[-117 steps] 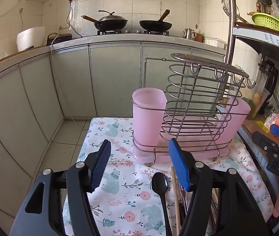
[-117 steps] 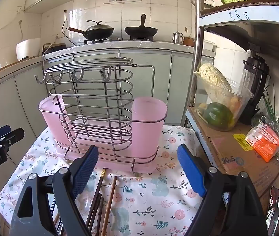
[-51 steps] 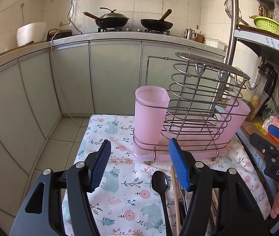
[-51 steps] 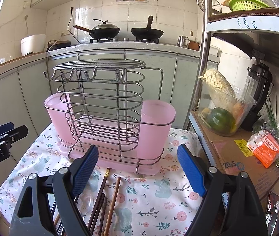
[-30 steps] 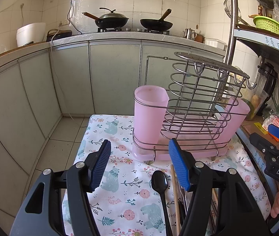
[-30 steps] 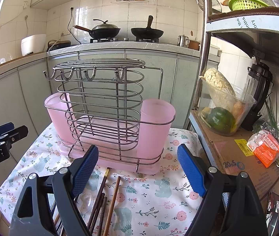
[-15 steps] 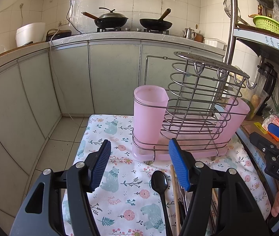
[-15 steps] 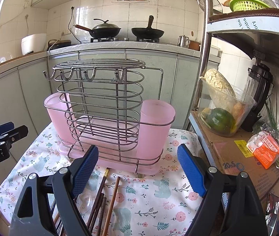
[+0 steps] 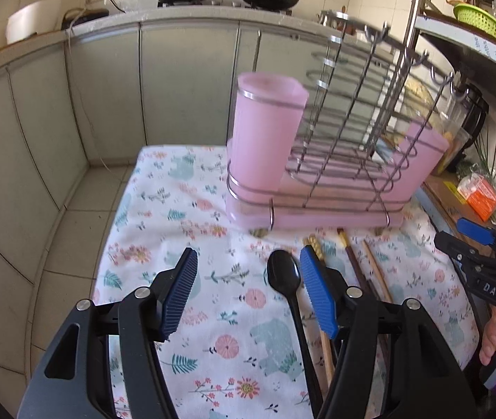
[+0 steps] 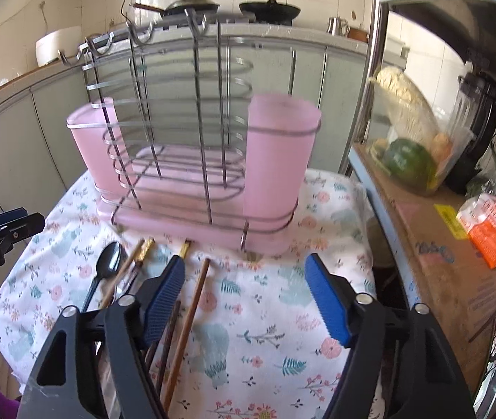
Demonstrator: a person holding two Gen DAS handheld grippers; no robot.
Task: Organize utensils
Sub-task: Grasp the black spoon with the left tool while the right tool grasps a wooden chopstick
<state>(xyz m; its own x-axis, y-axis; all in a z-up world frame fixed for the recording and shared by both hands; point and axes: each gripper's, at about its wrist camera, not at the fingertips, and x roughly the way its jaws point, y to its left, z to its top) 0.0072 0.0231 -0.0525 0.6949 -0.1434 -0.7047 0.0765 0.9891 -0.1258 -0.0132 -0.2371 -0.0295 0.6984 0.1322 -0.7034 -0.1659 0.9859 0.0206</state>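
We see a white cloth (image 9: 185, 209) printed with pink flowers and teal bears, a pink utensil holder (image 9: 265, 139) in a silver wire rack (image 10: 178, 111), a black spoon (image 9: 284, 276), brown chopsticks (image 10: 192, 300), and blue pads (image 10: 324, 300) on black grippers.

One black spoon (image 9: 284, 276), two pink cups (image 10: 279, 153) (chopsticks (image 10: 188, 317) overlapping, uncountable)

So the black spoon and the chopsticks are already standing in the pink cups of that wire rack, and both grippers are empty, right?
Not quite. The black spoon and the chopsticks lie flat on the flowered cloth in front of the wire rack, as both wrist views show; no utensil shows in the pink cups. Both the left gripper and the right gripper are indeed empty.
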